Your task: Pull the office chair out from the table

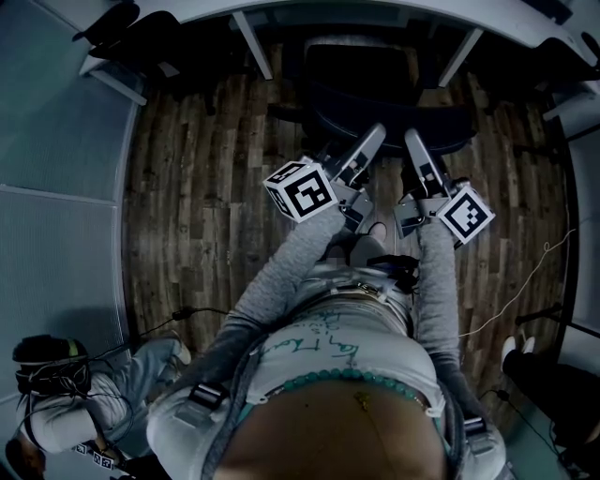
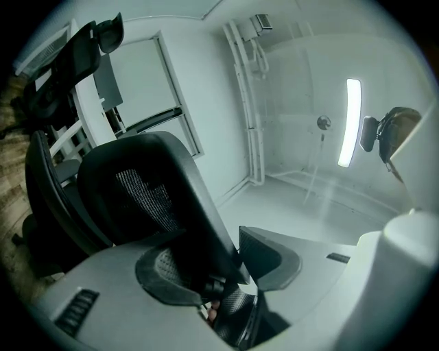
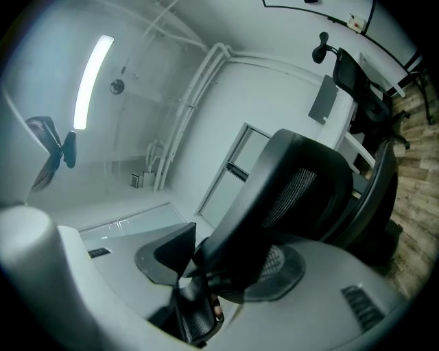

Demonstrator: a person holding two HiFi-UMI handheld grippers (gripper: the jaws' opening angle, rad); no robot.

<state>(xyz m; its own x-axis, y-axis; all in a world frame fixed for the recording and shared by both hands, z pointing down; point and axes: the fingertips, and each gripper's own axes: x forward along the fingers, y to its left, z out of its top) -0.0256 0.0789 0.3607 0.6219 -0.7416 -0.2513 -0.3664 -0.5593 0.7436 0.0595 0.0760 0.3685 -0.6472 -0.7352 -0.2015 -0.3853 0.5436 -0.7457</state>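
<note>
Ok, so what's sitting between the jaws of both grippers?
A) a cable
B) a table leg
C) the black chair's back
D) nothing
C: in each gripper view the black chair's back runs between the jaws, both for the left gripper and for the right gripper.

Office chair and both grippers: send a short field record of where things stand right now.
chair: black office chair, close to the white table
left gripper: jaws apart, backrest rim between them
right gripper: jaws apart, backrest rim between them
floor: wood planks
operator: standing behind the chair, both arms forward
</note>
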